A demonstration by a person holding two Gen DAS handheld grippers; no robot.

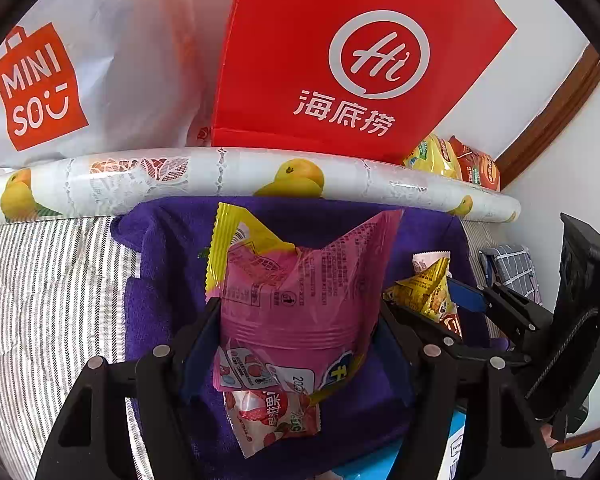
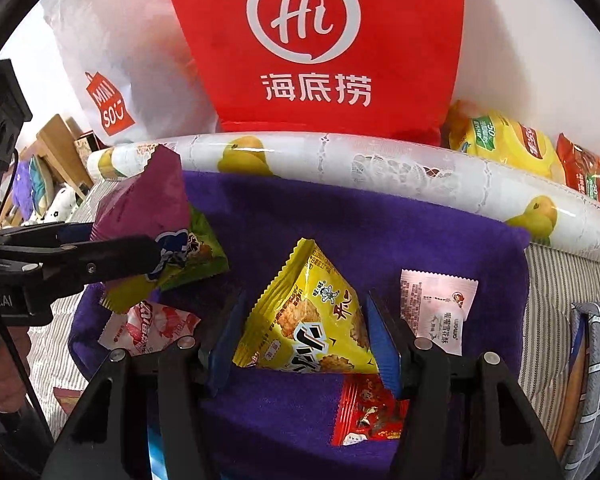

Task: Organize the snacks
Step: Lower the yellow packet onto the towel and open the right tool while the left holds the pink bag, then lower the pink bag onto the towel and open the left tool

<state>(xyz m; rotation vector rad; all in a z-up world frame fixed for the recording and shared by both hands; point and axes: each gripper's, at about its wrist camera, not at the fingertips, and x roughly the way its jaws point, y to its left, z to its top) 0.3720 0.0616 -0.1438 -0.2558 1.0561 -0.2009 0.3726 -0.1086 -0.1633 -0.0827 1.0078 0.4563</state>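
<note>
My left gripper (image 1: 296, 320) is shut on a pink and yellow snack packet (image 1: 300, 304), held above a purple towel (image 1: 172, 264); the packet also shows in the right wrist view (image 2: 156, 216). My right gripper (image 2: 304, 320) is shut on a yellow triangular snack packet (image 2: 312, 320), also seen in the left wrist view (image 1: 428, 292). On the towel lie a strawberry-print packet (image 1: 276, 412), a pale pink packet (image 2: 436, 308) and a red packet (image 2: 368, 412).
A red Haidilao bag (image 2: 316, 48) and a white Miniso bag (image 1: 80, 72) stand behind a rolled fruit-print sheet (image 1: 240, 176). Yellow and red snack bags (image 2: 512, 140) lie at the back right. Striped bedding (image 1: 40, 292) surrounds the towel.
</note>
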